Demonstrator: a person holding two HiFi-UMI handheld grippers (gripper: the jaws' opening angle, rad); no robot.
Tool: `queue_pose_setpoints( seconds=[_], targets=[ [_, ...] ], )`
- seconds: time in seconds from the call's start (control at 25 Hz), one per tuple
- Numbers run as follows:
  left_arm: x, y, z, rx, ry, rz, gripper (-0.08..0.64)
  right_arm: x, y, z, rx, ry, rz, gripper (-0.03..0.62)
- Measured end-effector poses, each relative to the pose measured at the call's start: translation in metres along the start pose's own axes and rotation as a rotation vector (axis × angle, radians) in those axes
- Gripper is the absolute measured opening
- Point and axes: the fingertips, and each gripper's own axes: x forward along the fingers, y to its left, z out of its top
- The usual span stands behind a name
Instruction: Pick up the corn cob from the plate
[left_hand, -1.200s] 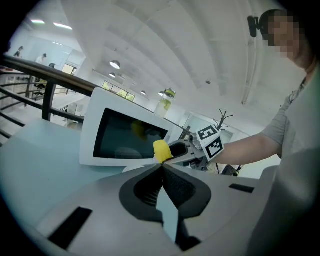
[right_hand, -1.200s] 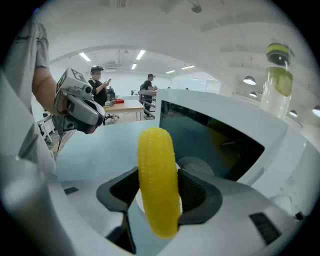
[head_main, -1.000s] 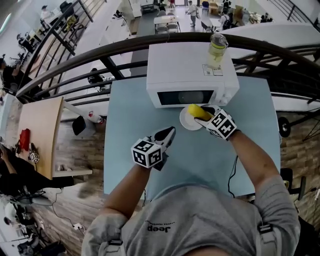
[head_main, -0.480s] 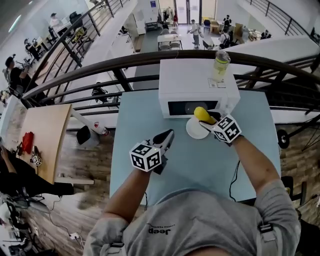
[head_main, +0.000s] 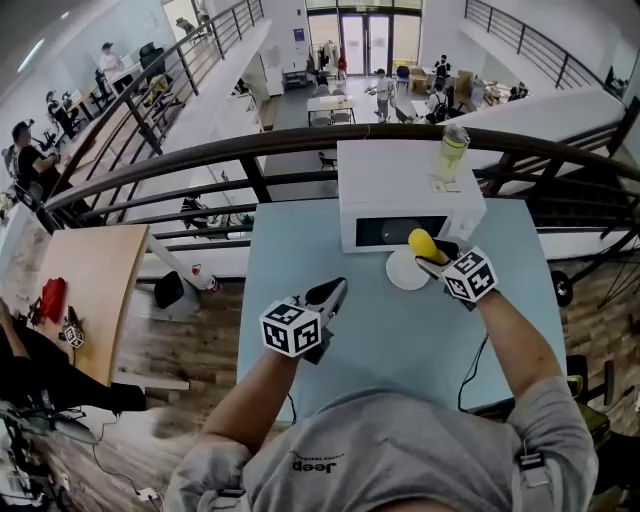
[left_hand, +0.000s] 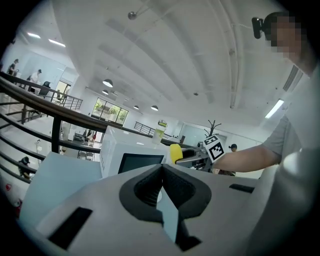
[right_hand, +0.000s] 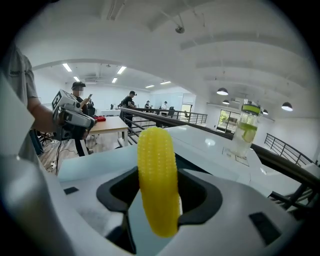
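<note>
My right gripper (head_main: 432, 252) is shut on the yellow corn cob (head_main: 423, 243), which it holds in the air just above the small white plate (head_main: 403, 272). In the right gripper view the cob (right_hand: 157, 180) stands upright between the jaws (right_hand: 159, 197). The plate lies on the pale blue table (head_main: 380, 330) in front of the microwave. My left gripper (head_main: 325, 296) hovers over the table's left half with its jaws together and nothing in them (left_hand: 162, 195). From the left gripper view the cob (left_hand: 175, 152) shows in the right gripper beside the microwave.
A white microwave (head_main: 405, 195) stands at the table's far edge with a drink bottle (head_main: 450, 153) on top. A dark railing (head_main: 200, 160) curves behind the table. A wooden desk (head_main: 85, 285) stands lower at the left.
My right gripper has lifted the corn cob up off the plate. My left gripper has risen and moved over the table.
</note>
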Motion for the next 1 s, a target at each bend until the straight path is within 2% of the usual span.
queue_pose_setpoints(
  seconds=[0.16, 0.4, 0.72, 1.0],
  targets=[
    [-0.012, -0.011, 0.009, 0.006, -0.017, 0.032, 0.018, -0.019, 0.0, 0.009, -0.015, -0.019, 0.003, 0.242],
    [-0.016, -0.045, 0.015, 0.022, -0.074, 0.119, 0.018, -0.041, -0.006, 0.021, -0.061, -0.08, 0.058, 0.242],
    [0.011, -0.107, 0.013, 0.027, -0.099, 0.176, 0.018, -0.088, -0.028, 0.0, -0.101, -0.109, 0.113, 0.242],
    [0.038, -0.152, 0.011, 0.069, -0.074, 0.191, 0.018, -0.126, -0.051, -0.023, -0.061, -0.159, 0.121, 0.242]
  ],
)
